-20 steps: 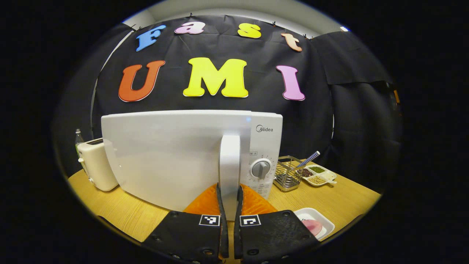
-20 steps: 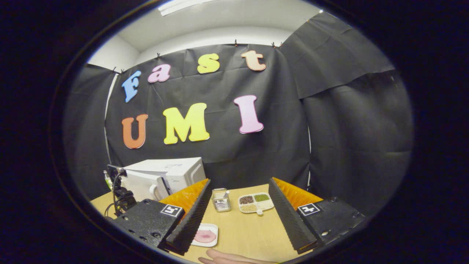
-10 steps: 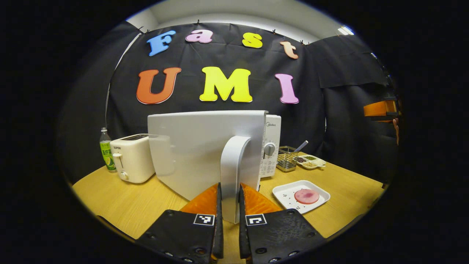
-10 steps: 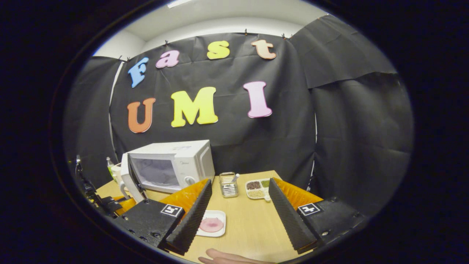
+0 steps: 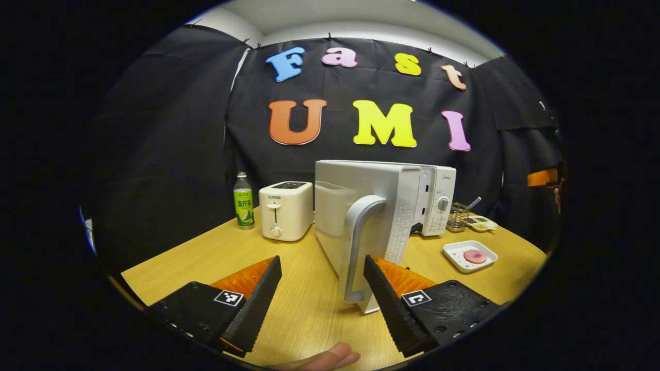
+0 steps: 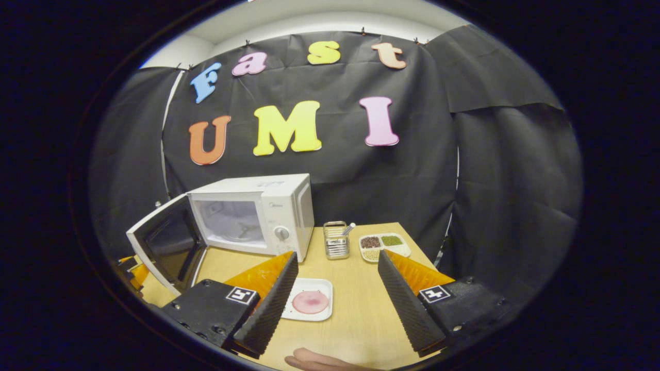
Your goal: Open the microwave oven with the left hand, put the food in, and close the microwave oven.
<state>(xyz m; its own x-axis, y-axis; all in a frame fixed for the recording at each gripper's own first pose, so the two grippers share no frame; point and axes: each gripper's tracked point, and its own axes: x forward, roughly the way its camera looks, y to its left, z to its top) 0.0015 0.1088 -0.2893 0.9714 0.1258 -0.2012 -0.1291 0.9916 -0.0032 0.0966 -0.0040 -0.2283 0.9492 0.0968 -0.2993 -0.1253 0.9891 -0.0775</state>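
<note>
Both wide open | left hand-held gripper (image 5: 322, 304) off door handle (image 5: 359, 242) | right hand-held gripper (image 6: 335, 301) empty

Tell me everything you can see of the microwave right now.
The microwave is a white box standing upright on the wooden table, near the back wall. Its door hangs wide open on the left hinge, dark window facing inward, showing a pale cavity with a turntable. A curved white handle runs down the door's outer face. A round knob sits on the right control panel. The left gripper is open beside the handle, not gripping it.
</note>
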